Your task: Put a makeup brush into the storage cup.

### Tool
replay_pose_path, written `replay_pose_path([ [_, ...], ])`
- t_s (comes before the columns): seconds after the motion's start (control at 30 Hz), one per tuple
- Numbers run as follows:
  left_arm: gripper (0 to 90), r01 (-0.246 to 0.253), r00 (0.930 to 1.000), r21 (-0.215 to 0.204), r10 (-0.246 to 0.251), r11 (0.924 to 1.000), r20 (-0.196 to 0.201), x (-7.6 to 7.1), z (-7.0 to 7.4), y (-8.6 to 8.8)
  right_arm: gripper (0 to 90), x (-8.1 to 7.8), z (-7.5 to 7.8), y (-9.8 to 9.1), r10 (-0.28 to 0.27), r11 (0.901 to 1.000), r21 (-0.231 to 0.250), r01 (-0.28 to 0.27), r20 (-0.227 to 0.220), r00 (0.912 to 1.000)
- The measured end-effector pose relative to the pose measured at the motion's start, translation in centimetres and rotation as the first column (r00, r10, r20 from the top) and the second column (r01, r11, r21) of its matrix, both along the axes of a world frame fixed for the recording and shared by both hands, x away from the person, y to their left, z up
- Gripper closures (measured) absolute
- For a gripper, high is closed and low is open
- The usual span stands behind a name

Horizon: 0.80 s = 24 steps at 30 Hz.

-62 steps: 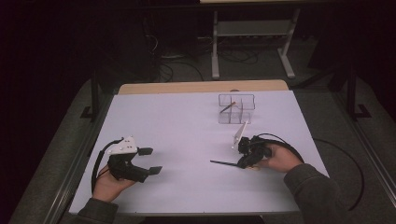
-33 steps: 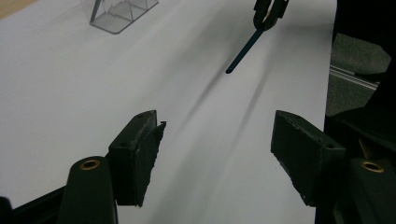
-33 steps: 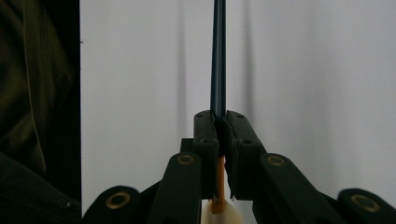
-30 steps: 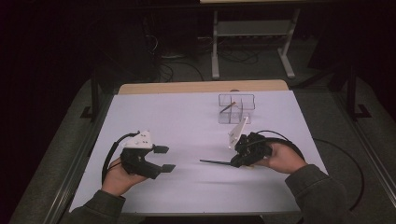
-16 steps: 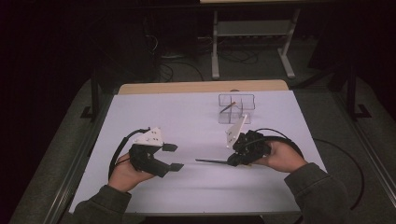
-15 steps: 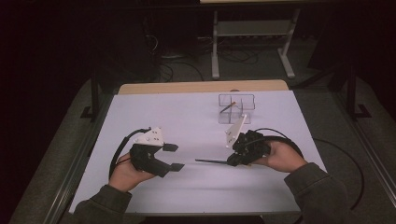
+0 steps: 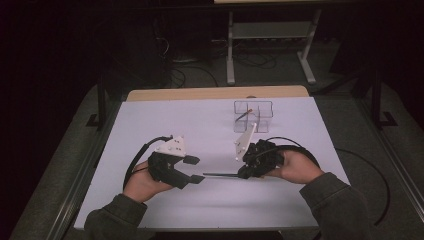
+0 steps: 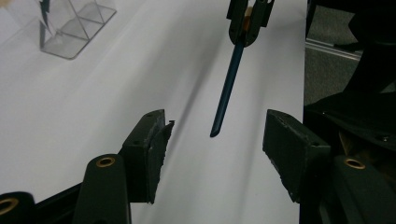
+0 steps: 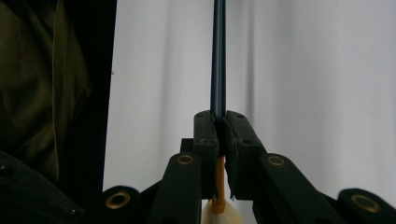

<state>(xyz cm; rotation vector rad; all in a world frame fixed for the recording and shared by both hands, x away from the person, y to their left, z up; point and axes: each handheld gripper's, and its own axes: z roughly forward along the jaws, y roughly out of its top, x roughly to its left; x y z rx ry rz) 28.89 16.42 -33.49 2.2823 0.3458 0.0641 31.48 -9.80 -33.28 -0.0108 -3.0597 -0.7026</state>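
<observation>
Jaws of the right gripper clamp a thin dark-blue stick, its free end between the left gripper's still-separated, just-closing pads, untouched, above the white table sheet. Beyond, well apart, stands a clear plastic divided box; nothing lies between.

The right gripper clamps a thin dark stick, which lies level and points straight at the left gripper. The stick's free tip sits just at the left gripper's nearer jaw; its jaws stand apart and have just been closing, nothing pressed between them. Beyond the right gripper stands a clear divided box on the white table.
</observation>
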Motion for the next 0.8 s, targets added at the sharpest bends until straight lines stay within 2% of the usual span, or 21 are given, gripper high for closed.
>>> replay_pose_path([
  [0.43, 50.2, 0.077, 0.9968, 0.022, -0.077, 0.9968, -0.023, 0.3, -0.3, -1.9, 83.2, -0.3, 0.4, 1.1, 0.027, 0.9996, 0.001, -0.027, 0.011, 0.9996],
  [0.8, 55.9, 0.100, 0.9940, 0.042, -0.098, 0.9941, -0.048, 0.3, -0.9, -3.1, 83.2, -0.5, 0.6, 1.6, 0.045, 0.9990, 0.004, -0.045, 0.018, 0.9988],
])
